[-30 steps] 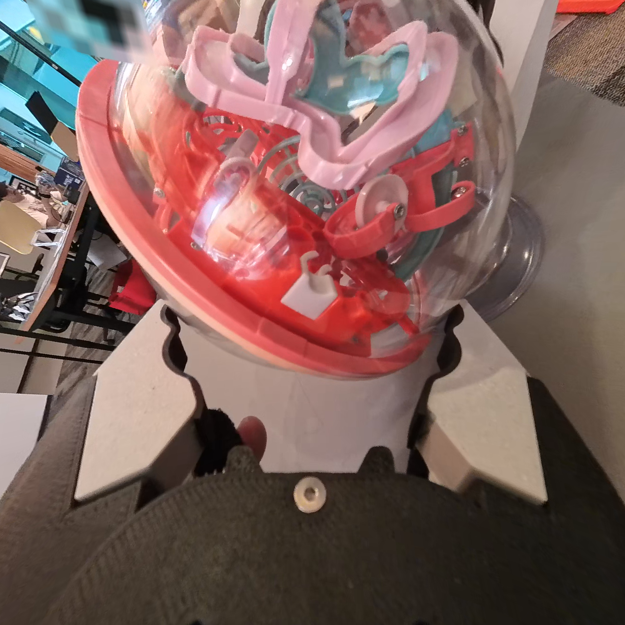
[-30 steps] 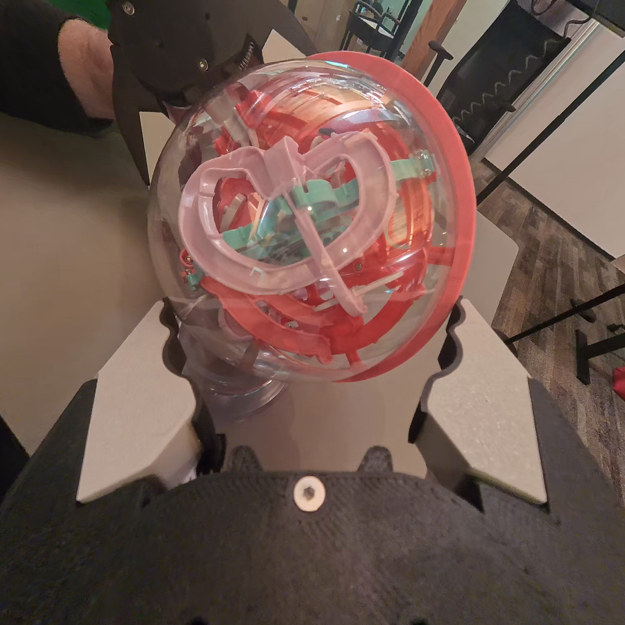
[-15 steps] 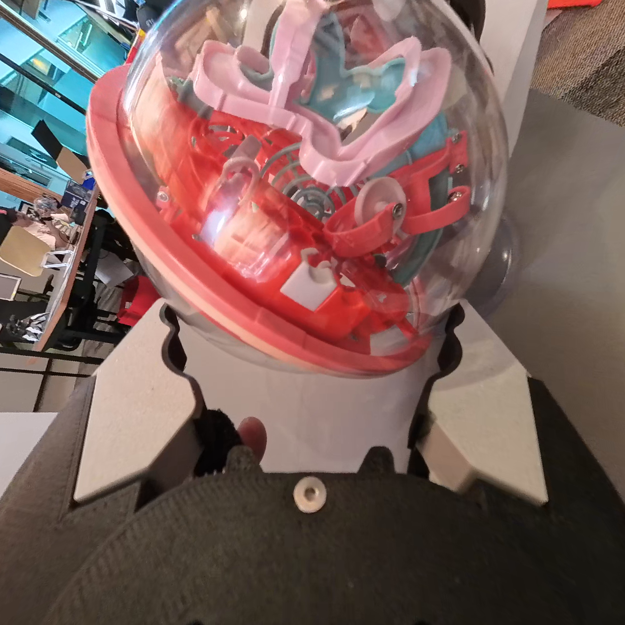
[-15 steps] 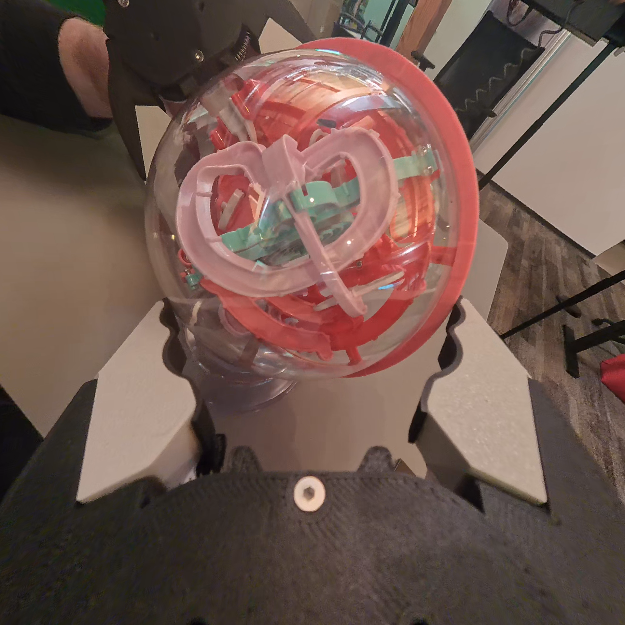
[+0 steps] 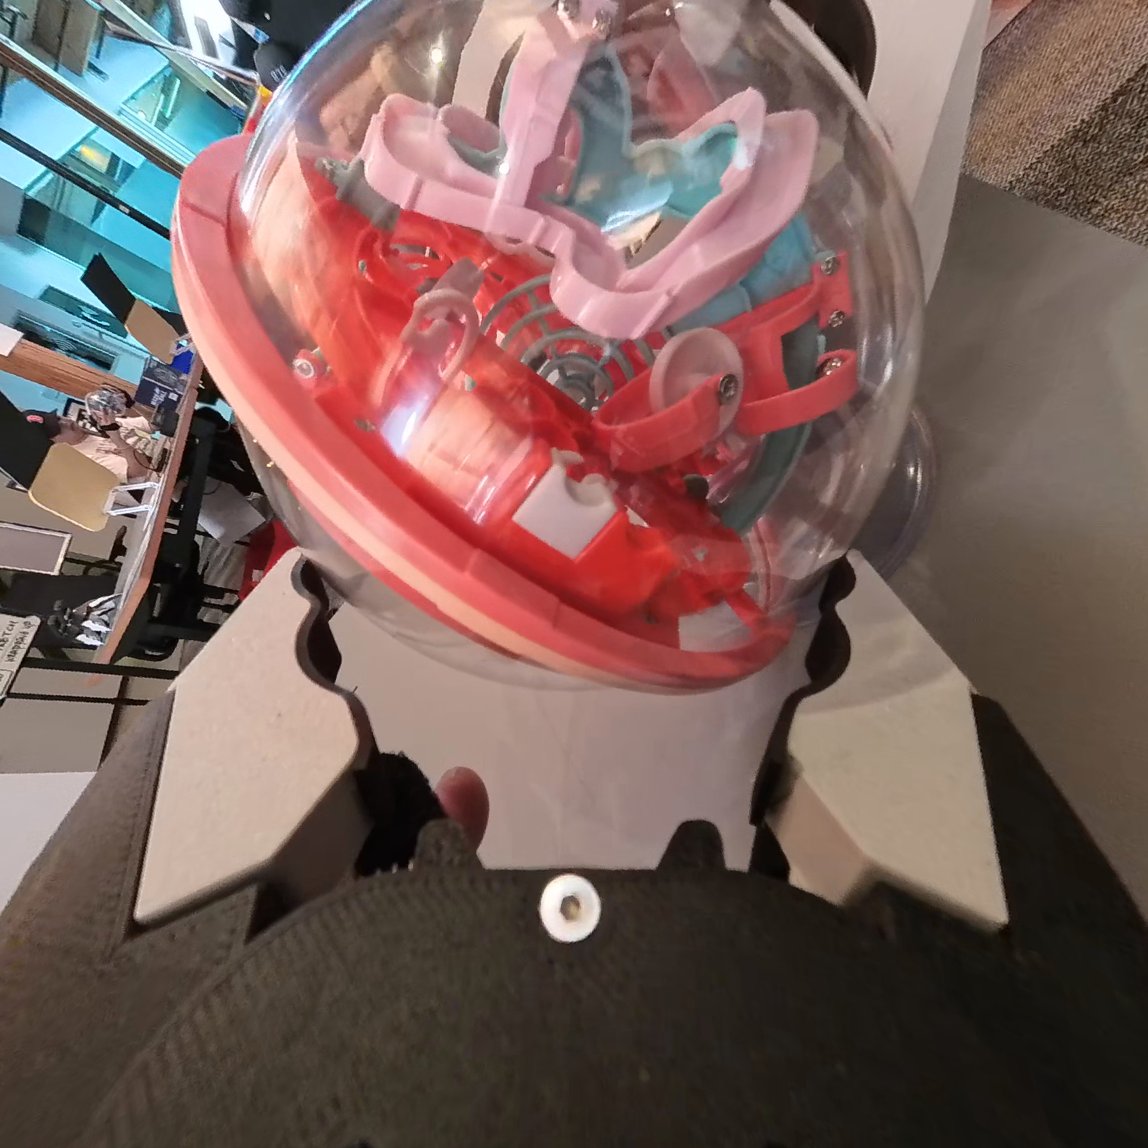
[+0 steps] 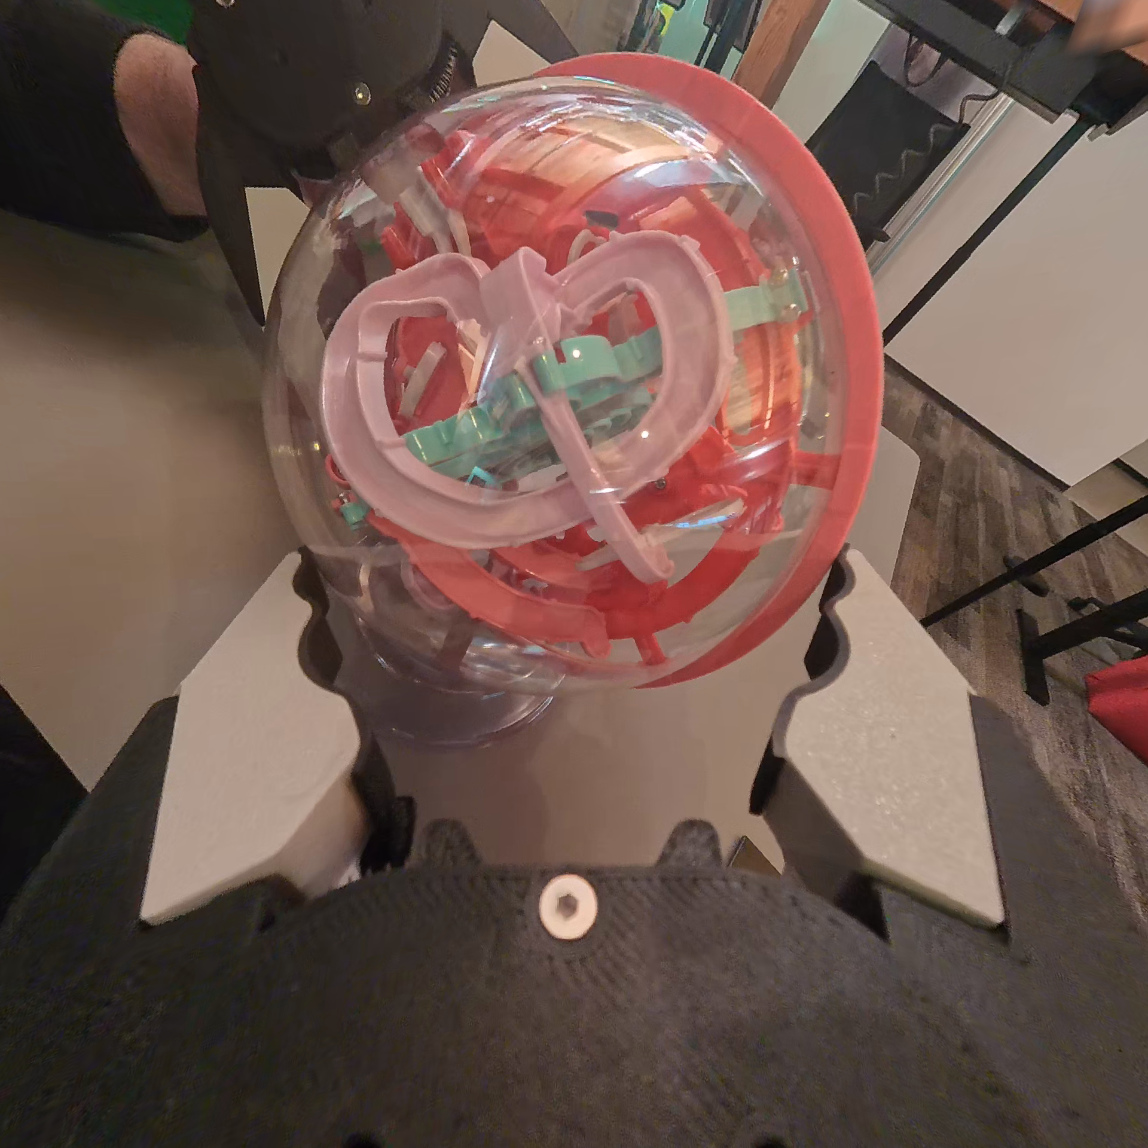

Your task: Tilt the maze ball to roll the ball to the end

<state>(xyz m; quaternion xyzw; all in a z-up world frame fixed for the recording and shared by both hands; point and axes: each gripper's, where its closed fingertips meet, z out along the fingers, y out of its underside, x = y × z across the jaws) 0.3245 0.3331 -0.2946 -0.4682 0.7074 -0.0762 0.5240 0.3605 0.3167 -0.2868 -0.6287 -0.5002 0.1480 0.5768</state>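
**Clear plastic maze ball gripped between two hand-held grippers**

Grey, flat-faced fingers of the left gripper (image 5: 568,596) are spread wide, and the maze ball (image 5: 559,348) is seated between their tips, its lower curve pressed against both notched inner edges. A fingertip (image 5: 463,807) of the person is seen just behind the left finger, at the gripper's black body. Straight ahead of this gripper the sphere is tilted, so that its red equator ring (image 5: 373,534) runs diagonally from upper left down to lower right. Inside the shell, a pink looping track (image 5: 621,273), teal pieces and red ramps are seen. The small rolling ball cannot be made out.

The right gripper (image 6: 568,596) is likewise held wide, with the maze ball (image 6: 559,385) lodged between its fingertips; the red ring (image 6: 832,348) touches the right-hand finger. Whether the left-hand finger presses the shell cannot be told for sure. Just below the sphere, close ahead of the fingers, a clear round stand (image 6: 460,714) rests on a pale tabletop (image 6: 124,435). Beyond the ball, at upper left, the black body of the other gripper (image 6: 323,93) is seen against the sphere's far side, with a dark sleeve (image 6: 56,124) beside it. To the right, past the table edge, wood-patterned flooring (image 6: 994,559) and black stand legs are visible.
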